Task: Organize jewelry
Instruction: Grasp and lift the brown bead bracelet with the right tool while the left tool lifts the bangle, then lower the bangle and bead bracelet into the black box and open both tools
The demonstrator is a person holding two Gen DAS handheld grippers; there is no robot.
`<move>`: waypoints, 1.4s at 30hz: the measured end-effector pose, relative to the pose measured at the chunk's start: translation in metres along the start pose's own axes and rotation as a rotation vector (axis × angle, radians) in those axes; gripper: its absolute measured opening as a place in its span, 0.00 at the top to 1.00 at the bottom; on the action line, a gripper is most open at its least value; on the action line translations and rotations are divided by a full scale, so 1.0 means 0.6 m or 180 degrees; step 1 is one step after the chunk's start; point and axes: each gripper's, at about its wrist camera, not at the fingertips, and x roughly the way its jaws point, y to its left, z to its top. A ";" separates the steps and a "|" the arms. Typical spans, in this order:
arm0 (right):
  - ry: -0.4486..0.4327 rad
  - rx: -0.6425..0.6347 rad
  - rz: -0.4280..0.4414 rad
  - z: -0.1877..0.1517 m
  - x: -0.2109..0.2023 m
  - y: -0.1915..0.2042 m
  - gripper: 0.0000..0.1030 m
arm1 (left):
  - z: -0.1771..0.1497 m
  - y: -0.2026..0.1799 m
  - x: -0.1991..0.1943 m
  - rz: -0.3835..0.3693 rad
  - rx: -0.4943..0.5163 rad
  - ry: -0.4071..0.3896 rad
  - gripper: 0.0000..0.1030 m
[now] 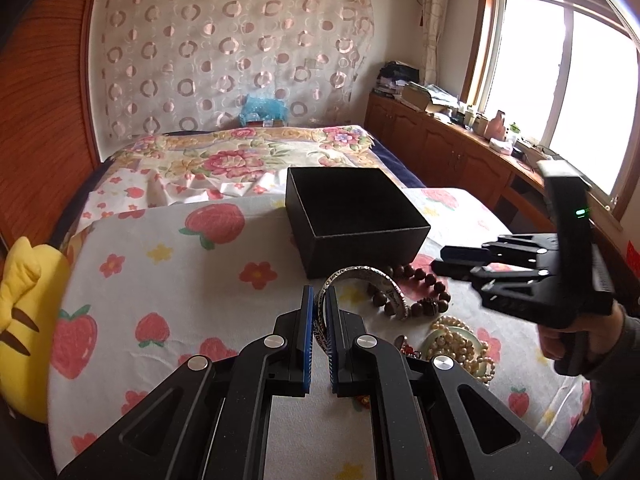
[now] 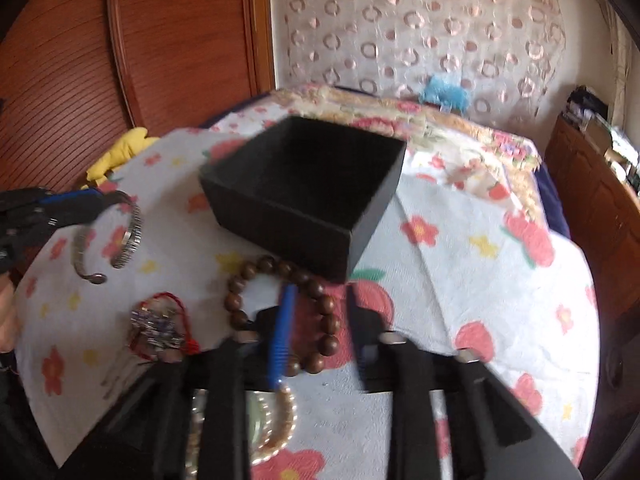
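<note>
My left gripper (image 1: 319, 300) is shut on a silver cuff bangle (image 1: 360, 282), its blue pads pinching the band's left side; the same bangle (image 2: 132, 236) hangs from the left gripper (image 2: 106, 200) in the right wrist view. An open black box (image 1: 352, 216) (image 2: 304, 184) sits on the strawberry-print cloth just beyond. My right gripper (image 2: 320, 308) (image 1: 442, 260) is open over a brown wooden bead bracelet (image 2: 236, 304) (image 1: 424, 276), some beads showing between its fingers. A pearl bracelet (image 1: 460, 340) (image 2: 280, 416) and a red-string charm (image 2: 156, 328) lie nearby.
A yellow plush toy (image 1: 28, 320) lies at the cloth's left edge. The bed with a floral cover (image 1: 224, 156) stretches behind the box. A cluttered wooden cabinet (image 1: 440, 136) runs under the window on the right. A hand (image 1: 560, 340) holds the right gripper's handle.
</note>
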 end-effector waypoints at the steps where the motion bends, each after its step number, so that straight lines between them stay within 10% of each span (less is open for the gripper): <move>1: 0.0034 0.0026 -0.0021 -0.003 0.010 -0.005 0.62 | 0.000 -0.001 0.001 -0.0002 0.0000 0.0003 0.95; 5: 0.0152 0.0110 0.0005 -0.011 0.040 -0.014 0.63 | 0.001 -0.003 0.003 -0.0001 0.0012 0.0012 0.95; 8: 0.0180 0.0046 -0.0002 -0.011 0.041 -0.009 0.85 | 0.001 -0.002 0.005 0.0004 0.0013 0.0007 0.95; 26: -0.0617 -0.0058 0.0030 0.097 -0.117 -0.018 0.86 | 0.092 -0.017 0.055 0.0129 0.0105 -0.0037 0.95; 42: -0.0708 0.0171 -0.0002 0.179 -0.108 -0.059 0.86 | 0.149 -0.026 0.142 0.0186 0.0101 0.0053 0.94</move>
